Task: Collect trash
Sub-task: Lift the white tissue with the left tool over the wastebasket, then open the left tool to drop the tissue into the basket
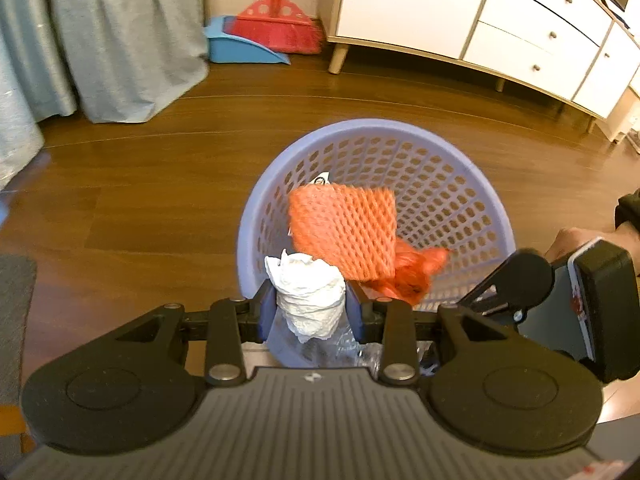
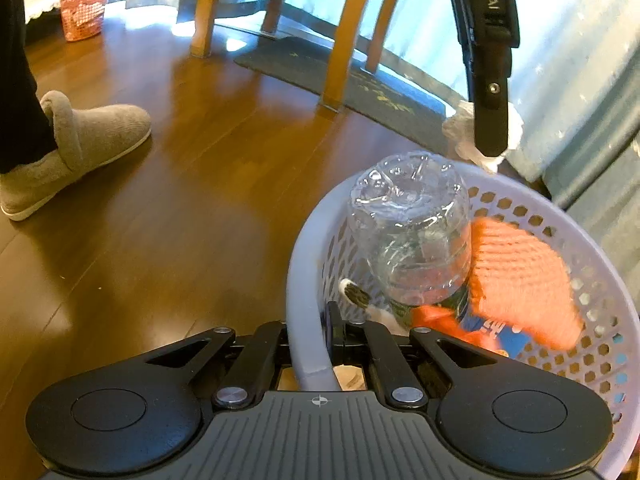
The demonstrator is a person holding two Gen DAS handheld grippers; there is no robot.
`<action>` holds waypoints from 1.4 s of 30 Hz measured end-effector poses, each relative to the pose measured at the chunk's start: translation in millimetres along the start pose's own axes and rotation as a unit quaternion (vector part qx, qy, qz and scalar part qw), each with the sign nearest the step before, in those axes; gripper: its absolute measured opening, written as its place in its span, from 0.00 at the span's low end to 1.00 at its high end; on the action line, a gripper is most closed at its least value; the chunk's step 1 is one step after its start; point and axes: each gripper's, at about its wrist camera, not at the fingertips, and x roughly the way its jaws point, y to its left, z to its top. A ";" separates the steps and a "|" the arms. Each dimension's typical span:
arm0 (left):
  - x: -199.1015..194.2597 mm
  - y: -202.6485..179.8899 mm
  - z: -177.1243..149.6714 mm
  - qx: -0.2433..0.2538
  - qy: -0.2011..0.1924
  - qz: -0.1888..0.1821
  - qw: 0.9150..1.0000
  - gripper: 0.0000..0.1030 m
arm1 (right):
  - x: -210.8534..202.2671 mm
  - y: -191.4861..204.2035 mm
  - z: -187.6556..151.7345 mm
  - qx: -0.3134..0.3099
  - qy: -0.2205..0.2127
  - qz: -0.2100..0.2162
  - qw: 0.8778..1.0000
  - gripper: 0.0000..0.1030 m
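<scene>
Pinching a crumpled white tissue wad (image 1: 310, 294) between its blue-padded fingers, the left gripper (image 1: 311, 312) hung over the near rim of the lavender basket (image 1: 472, 184). The wad was wrinkled and bunched, narrower at its lower end, and stood upright between the pads, above the basket's opening rather than inside it. In the right wrist view the same wad showed as a white lump behind the dark finger of the left gripper, over the far rim.

The right gripper (image 2: 316, 344) had its fingers pressed onto the basket's rim (image 2: 304, 312), one finger inside the wall and the other outside.

Inside the perforated basket lay an orange foam net sleeve (image 1: 344, 232), flat and tilted, with a scrunched orange plastic bag (image 1: 416, 272) beside it. A clear plastic bottle (image 2: 408, 232) stood upside down, its ribbed base facing up, leaning against the net sleeve. Its label was partly hidden by the orange pieces.

The basket sat on a dark wooden floor (image 1: 160, 184). Beyond it stood a white cabinet (image 1: 440, 8), a red broom (image 1: 276, 24) resting in a blue dustpan (image 1: 236, 50), and grey-blue curtains (image 1: 132, 40). A person's foot in a grey slipper (image 2: 72, 148) stood well apart, and a small red basket (image 2: 84, 12) sat near wooden chair legs (image 2: 336, 56) on a dark mat (image 2: 380, 100).
</scene>
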 end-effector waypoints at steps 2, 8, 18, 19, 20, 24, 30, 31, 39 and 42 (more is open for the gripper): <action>10.1 -2.7 10.0 0.002 0.002 -0.006 1.000 0.31 | 3.1 -7.7 -2.2 -0.007 0.004 -0.008 1.000 0.00; 34.8 -9.5 36.3 0.010 0.009 -0.024 1.000 0.32 | -7.0 -18.0 -17.1 0.010 0.004 -0.023 1.000 0.00; 56.8 -19.4 53.8 -0.001 0.001 -0.029 1.000 0.54 | -19.7 -28.1 -26.2 0.027 0.001 -0.030 0.999 0.00; 55.9 -18.8 52.5 -0.005 0.000 -0.029 1.000 0.55 | -20.8 -29.4 -26.8 0.030 0.001 -0.032 0.999 0.00; 54.0 -17.8 50.5 -0.008 -0.001 -0.027 1.000 0.56 | -21.9 -30.8 -27.0 0.033 0.001 -0.033 0.999 0.00; 42.0 -16.7 37.5 -0.031 -0.013 -0.017 0.999 0.57 | -26.3 -36.7 -28.0 0.049 0.001 -0.035 0.998 0.05; 18.4 -7.1 11.1 -0.089 -0.037 0.003 0.995 0.60 | -34.3 -37.4 -30.5 0.054 -0.004 -0.041 0.998 0.08; 14.2 -5.5 6.8 -0.095 -0.039 0.007 0.995 0.60 | -35.5 -37.4 -30.6 0.054 -0.003 -0.043 0.998 0.10; -10.9 -0.3 -20.0 -0.127 -0.036 0.039 0.990 0.63 | -54.6 -41.8 -32.9 0.071 0.005 -0.051 0.996 0.38; -16.8 -4.5 -26.7 -0.133 -0.033 0.050 0.989 0.65 | -66.6 -43.7 -31.3 0.069 0.008 -0.051 0.996 0.39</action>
